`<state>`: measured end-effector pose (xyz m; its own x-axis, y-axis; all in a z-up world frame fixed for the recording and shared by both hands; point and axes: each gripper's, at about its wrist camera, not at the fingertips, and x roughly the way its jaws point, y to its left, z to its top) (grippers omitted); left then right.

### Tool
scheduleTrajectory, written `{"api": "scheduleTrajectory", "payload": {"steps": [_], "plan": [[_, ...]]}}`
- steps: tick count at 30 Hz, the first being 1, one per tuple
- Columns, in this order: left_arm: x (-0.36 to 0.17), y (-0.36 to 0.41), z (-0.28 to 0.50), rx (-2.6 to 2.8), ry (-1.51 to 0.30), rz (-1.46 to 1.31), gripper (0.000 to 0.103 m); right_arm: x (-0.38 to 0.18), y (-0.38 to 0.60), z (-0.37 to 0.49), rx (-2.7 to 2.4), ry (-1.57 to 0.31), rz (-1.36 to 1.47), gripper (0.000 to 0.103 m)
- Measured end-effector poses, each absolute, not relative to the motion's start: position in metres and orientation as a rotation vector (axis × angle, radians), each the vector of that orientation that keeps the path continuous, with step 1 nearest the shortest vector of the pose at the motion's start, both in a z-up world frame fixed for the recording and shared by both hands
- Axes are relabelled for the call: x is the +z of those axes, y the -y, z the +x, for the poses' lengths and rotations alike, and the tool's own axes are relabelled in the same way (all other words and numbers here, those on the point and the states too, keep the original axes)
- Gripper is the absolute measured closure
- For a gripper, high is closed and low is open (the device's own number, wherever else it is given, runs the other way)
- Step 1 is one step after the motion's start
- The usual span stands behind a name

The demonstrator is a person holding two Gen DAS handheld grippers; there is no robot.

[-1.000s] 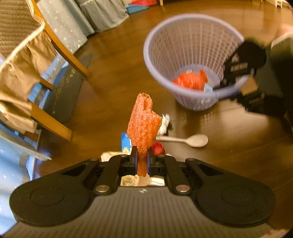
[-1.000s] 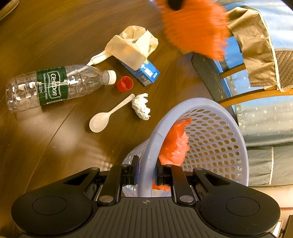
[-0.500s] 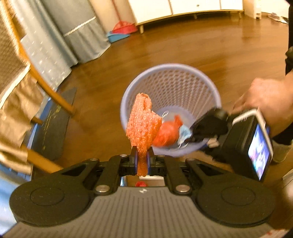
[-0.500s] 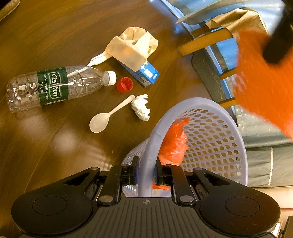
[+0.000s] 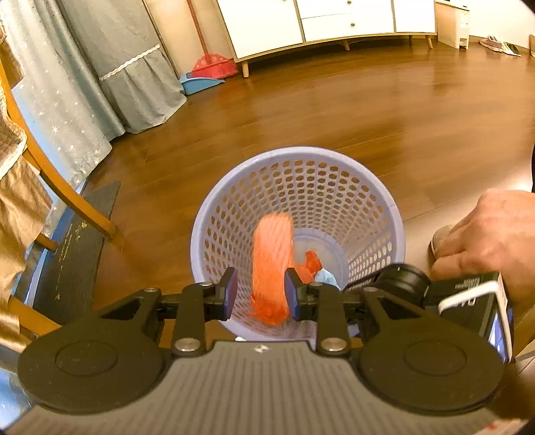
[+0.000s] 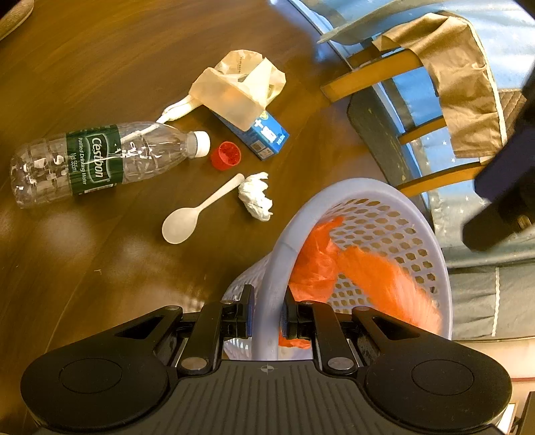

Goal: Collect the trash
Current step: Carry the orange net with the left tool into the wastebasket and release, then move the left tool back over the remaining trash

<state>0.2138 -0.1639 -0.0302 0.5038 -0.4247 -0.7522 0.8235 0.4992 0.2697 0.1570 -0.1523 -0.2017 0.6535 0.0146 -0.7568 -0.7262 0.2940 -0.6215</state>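
Observation:
My left gripper (image 5: 260,284) hangs over the lilac mesh basket (image 5: 301,157), its jaws opening. The orange foam net (image 5: 272,254) is blurred between them, slipping free into the basket; in the right wrist view it streaks down inside (image 6: 384,281) next to an orange plastic bag (image 6: 314,261). My right gripper (image 6: 266,311) is shut on the basket's near rim (image 6: 272,267). On the wooden floor lie a clear water bottle (image 6: 93,160), a red cap (image 6: 226,155), a white spoon (image 6: 194,214), a crumpled tissue (image 6: 255,197), a blue carton (image 6: 264,130) and a beige bag (image 6: 237,87).
A wooden chair (image 5: 67,187) draped with tan cloth stands left of the basket, on a dark mat (image 5: 73,244). Blue-grey curtains (image 5: 127,77), a red and blue dustpan (image 5: 209,72) and a white cabinet (image 5: 317,20) line the far wall. A person's hand (image 5: 495,234) holds the right gripper.
My left gripper carried the orange net up and over the basket, then its jaws parted and the net began to drop. The right gripper kept its hold on the rim.

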Motion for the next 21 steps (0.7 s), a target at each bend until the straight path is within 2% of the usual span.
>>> {"api": "scheduleTrajectory", "payload": {"steps": [21], "plan": [[-0.056,0.075,0.209,-0.665,-0.818,0.718,0.077,-0.202,0.151,0.155,0.557,-0.728,-1.189,0.092]]}}
